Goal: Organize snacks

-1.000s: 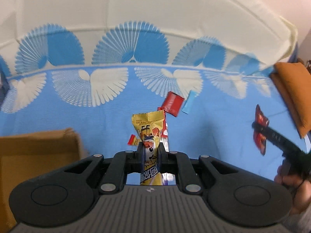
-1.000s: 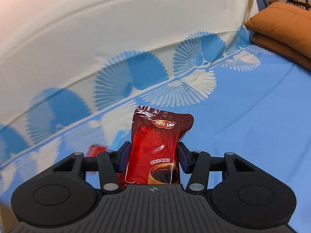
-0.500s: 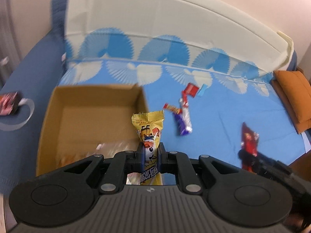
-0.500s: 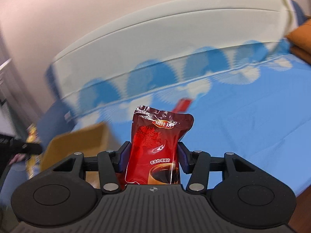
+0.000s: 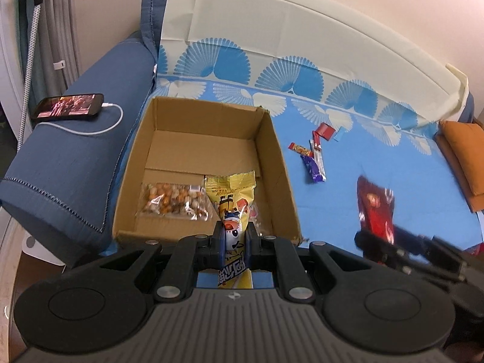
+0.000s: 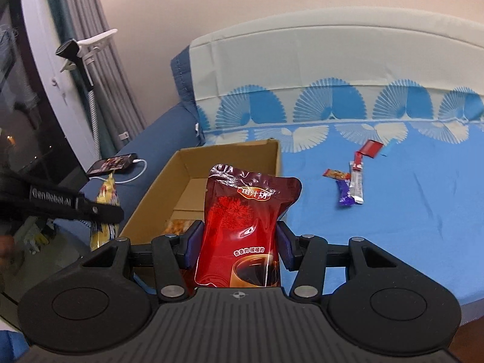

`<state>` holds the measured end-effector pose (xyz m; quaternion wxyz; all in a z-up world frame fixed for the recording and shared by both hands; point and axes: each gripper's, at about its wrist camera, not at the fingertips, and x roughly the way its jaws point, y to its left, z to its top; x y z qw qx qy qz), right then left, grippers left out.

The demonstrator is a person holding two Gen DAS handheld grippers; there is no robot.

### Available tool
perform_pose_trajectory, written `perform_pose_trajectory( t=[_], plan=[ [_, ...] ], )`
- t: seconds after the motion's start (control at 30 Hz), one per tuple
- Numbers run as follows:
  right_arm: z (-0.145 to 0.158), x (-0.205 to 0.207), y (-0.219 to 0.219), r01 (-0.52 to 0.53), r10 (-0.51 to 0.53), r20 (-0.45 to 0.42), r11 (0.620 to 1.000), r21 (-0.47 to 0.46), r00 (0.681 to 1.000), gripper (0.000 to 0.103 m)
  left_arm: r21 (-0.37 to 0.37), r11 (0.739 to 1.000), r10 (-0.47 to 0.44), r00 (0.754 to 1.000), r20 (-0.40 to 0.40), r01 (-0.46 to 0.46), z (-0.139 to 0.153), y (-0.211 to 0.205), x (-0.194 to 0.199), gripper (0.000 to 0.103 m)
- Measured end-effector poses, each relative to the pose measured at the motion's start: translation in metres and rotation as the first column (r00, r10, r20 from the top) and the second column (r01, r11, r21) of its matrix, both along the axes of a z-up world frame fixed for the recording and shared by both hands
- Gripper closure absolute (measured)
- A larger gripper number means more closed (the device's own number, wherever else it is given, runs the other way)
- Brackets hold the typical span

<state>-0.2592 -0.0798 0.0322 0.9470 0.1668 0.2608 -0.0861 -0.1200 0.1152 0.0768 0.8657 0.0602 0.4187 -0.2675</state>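
Observation:
My left gripper [image 5: 234, 237] is shut on a yellow snack packet [image 5: 231, 202] and holds it over the near edge of an open cardboard box [image 5: 278, 163]. A clear bag of mixed nuts [image 5: 172, 201] lies in the box. My right gripper [image 6: 237, 243] is shut on a dark red drink pouch [image 6: 245, 227], to the right of the box [image 6: 230, 151]; it also shows in the left wrist view [image 5: 375, 208]. Several small snack sticks [image 5: 314, 157] lie loose on the blue sheet, also seen in the right wrist view [image 6: 351, 181].
The box sits on a sofa covered by a blue and white fan-pattern sheet [image 5: 363, 166]. A phone on a charging cable [image 5: 68, 110] lies on the dark blue armrest at the left. An orange cushion [image 5: 462, 154] is at the far right.
Both grippers have pulled back and swung left from the loose snacks to the cardboard box, each still holding its packet. The box and its nut bag have come fully into view.

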Motion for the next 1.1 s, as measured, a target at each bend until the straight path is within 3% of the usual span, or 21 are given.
perform_pose_trajectory(
  t=[0.47,1.1],
  plan=[
    [0.009,-0.004,0.023,-0.012,0.012,-0.001,0.999,-0.050,1.000,0.049,-0.055,0.998,0.015,1.000,0.002,-0.015,0.001,0.025,-0.011,0.090],
    [0.007,0.000,0.021,-0.020,0.018,-0.023,0.999,-0.051,1.000,0.049,-0.054,0.998,0.031,1.000,-0.001,-0.031,-0.001,0.025,-0.008,0.090]
  ],
)
